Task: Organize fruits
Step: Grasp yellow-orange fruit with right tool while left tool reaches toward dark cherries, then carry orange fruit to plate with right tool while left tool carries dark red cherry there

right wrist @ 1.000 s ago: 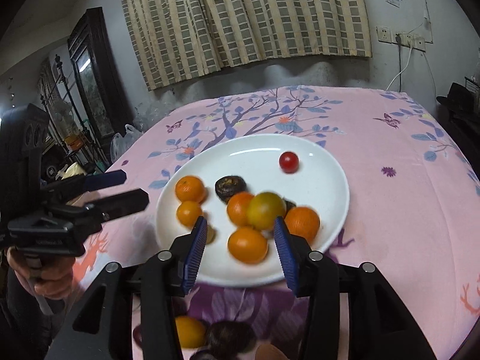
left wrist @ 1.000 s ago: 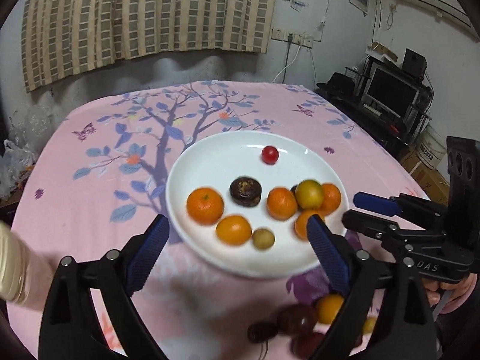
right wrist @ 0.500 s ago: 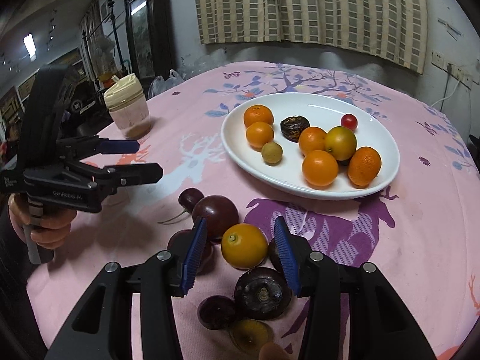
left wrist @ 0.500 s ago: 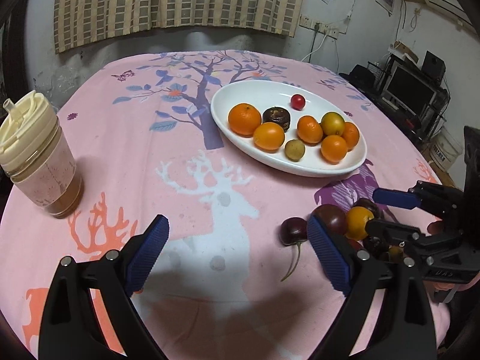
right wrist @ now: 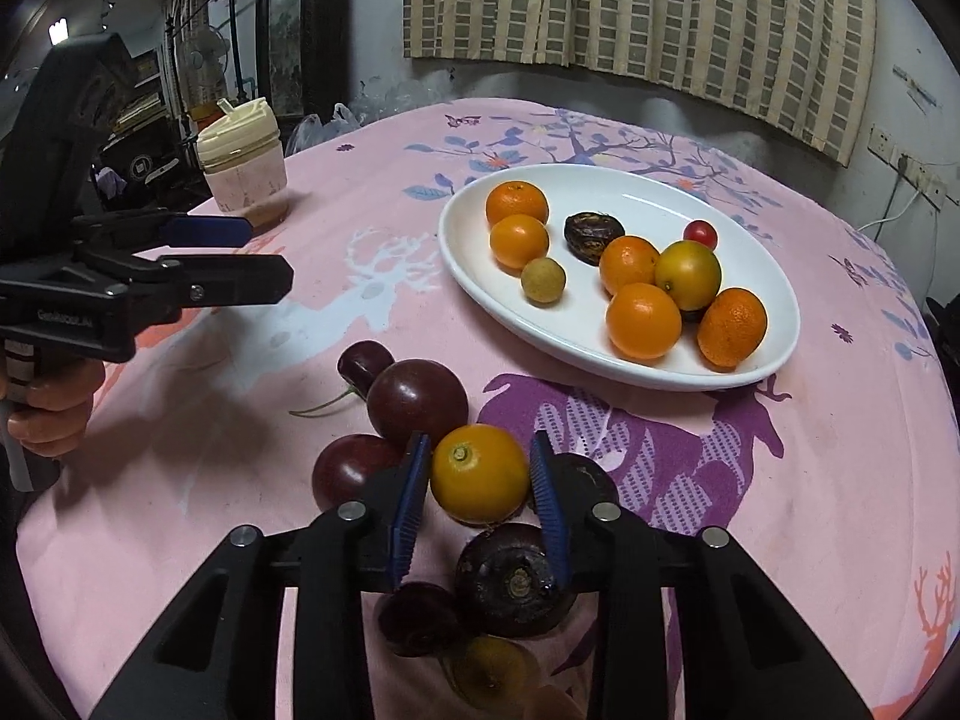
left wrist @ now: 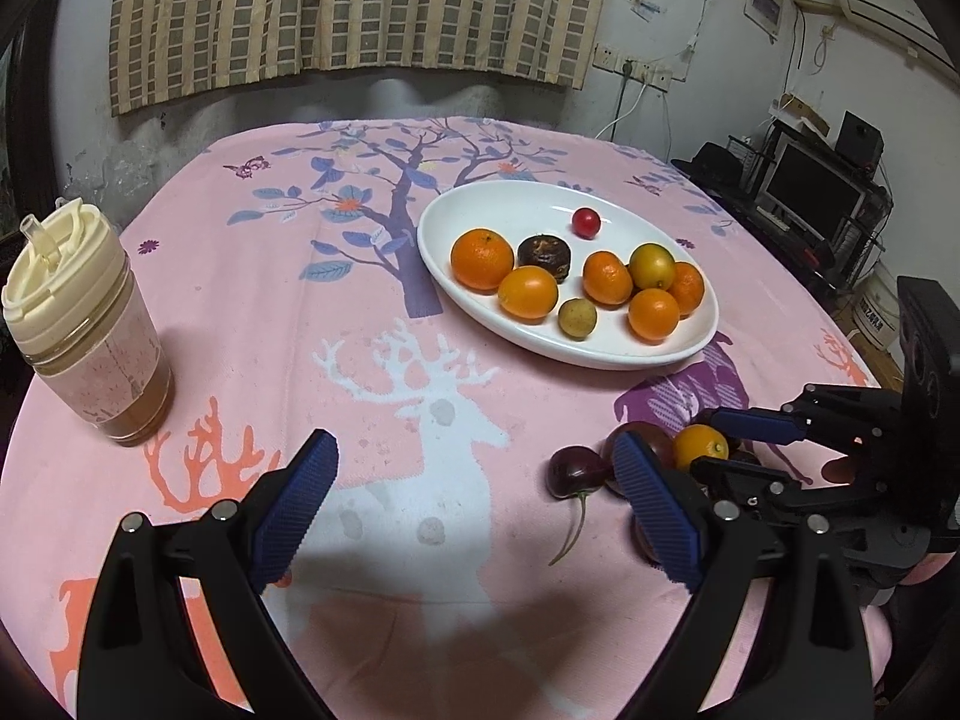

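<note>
- The right tool point(right wrist: 480, 474) has just been closing its jaws, and its blue pads now sit against both sides of a small orange fruit point(right wrist: 479, 473) that lies on the desk point(right wrist: 810, 480) among a cluster of dark fruits.
- A dark red plum point(right wrist: 417, 404) lies just behind that orange fruit, with a stemmed cherry point(right wrist: 363, 363) beside it.
- The left tool point(left wrist: 474, 498) stands wide open with nothing between its jaws, hovering over the pink cloth, left of the cluster.
- A white oval plate point(right wrist: 468, 252) sits farther back on the desk, well apart from the cluster, holding several orange fruits, a yellow-green one, a small tan one, a dark wrinkled one and a small red one.
- A lidded cup point(left wrist: 84, 324) stands at the desk's left edge.
</note>
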Available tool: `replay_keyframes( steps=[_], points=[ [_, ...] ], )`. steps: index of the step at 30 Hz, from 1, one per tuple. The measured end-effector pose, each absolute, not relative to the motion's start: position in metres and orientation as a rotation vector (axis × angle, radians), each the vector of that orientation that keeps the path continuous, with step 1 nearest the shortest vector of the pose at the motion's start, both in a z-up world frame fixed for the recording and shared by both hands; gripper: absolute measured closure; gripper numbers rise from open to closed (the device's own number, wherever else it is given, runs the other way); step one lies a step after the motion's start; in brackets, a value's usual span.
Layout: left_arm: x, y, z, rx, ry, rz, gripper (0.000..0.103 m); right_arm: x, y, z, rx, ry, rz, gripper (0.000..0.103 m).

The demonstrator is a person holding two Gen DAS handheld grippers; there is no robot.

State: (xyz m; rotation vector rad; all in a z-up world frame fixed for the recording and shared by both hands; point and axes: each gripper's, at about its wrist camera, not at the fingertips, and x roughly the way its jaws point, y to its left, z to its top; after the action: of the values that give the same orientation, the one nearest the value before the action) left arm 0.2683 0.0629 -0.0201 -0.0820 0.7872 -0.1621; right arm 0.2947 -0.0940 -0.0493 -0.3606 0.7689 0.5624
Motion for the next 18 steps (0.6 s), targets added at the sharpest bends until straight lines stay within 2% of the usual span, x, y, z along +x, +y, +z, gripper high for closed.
replay_keyframes(
  steps=[4, 8, 15, 18],
  points=[
    [0.267, 0.062, -0.017, -0.094, 0.786, -0.183, 0.012, 0.284, -0.076, -0.058, -0.514, 0.728, 0.523, 0.063],
    [0.264, 0.059, -0.015, -0.071, 0.77, -0.181, 0.012, 0.282, -0.071, -0.06, -0.553, 0.719, 0.491, 0.067],
    [0.254, 0.04, -0.017, -0.03, 0.799, -0.357, 0.012, 0.295, -0.117, -0.027, -0.196, 0.725, 0.566, 0.067],
    [0.243, 0.015, -0.022, 0.06, 0.807, -0.465, 0.025, 0.3, -0.133, -0.021, -0.101, 0.726, 0.563, 0.067]
  ],
)
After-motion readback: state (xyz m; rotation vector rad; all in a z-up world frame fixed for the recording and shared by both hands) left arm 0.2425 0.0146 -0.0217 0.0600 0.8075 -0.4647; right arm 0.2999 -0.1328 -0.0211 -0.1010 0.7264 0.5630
